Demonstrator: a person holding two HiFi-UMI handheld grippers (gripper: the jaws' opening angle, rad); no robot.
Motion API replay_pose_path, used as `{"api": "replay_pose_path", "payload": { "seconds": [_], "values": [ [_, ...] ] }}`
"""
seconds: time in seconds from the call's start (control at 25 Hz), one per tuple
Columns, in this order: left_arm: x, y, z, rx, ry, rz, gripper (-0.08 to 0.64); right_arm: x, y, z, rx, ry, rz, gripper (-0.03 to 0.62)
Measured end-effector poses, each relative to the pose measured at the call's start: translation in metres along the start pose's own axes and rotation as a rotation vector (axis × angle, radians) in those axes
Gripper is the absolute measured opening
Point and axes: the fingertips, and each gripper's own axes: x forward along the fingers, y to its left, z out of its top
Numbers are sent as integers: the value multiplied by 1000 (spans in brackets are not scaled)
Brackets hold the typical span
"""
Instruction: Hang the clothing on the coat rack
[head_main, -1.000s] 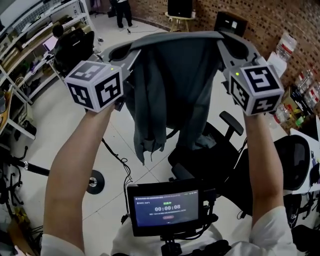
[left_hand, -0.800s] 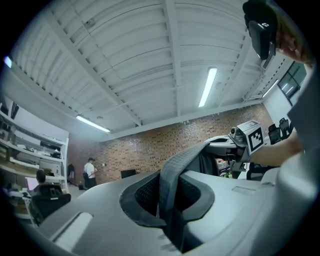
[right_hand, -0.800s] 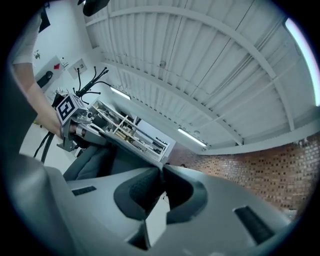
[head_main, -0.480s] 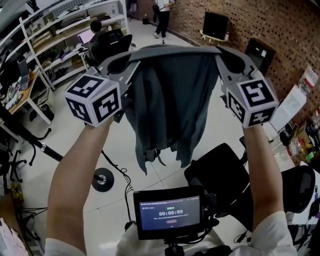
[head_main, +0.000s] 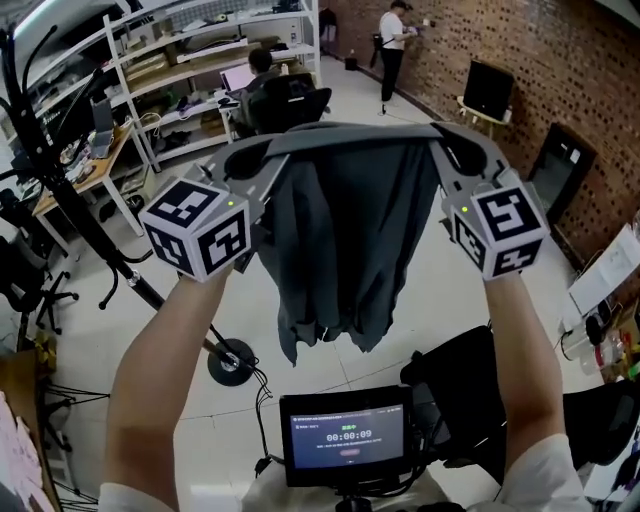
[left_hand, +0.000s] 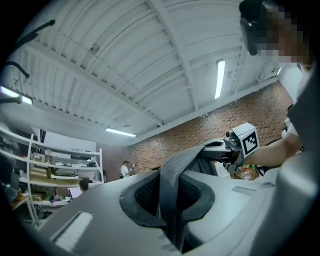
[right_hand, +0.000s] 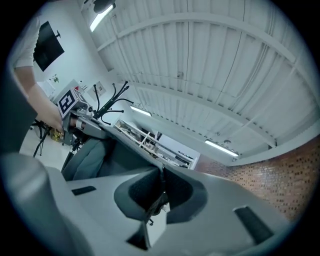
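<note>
Right of the coat rack (head_main: 95, 235), the grey clothing (head_main: 345, 240) hangs spread crosswise between left tongs (head_main: 245, 155) and right tongs (head_main: 455, 142), both clenched on its top edge, the left nearer.

More of coat rack (head_main: 232, 362) shows

Outstretched arms, left hand-held gripper (left_hand: 168, 200) and right hand-held gripper (right_hand: 161, 192) clamped.

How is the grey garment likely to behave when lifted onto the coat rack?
Probably floppy: the grey garment hangs in loose folds between the left tool and right tool. Likely light: its top edge sags little.
</note>
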Motion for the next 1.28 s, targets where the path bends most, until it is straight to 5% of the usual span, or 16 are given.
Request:
{"api": "replay_pose_path", "payload": {
  "seconds": [0.8, 1.28],
  "values": [
    [-149, 90, 2, 36, 15, 206, 23, 91, 136, 71, 8, -149, 174, 15],
    [-216, 142, 12, 91, 55, 438, 21, 166, 199, 121, 51, -355, 369, 15]
  ]
}}
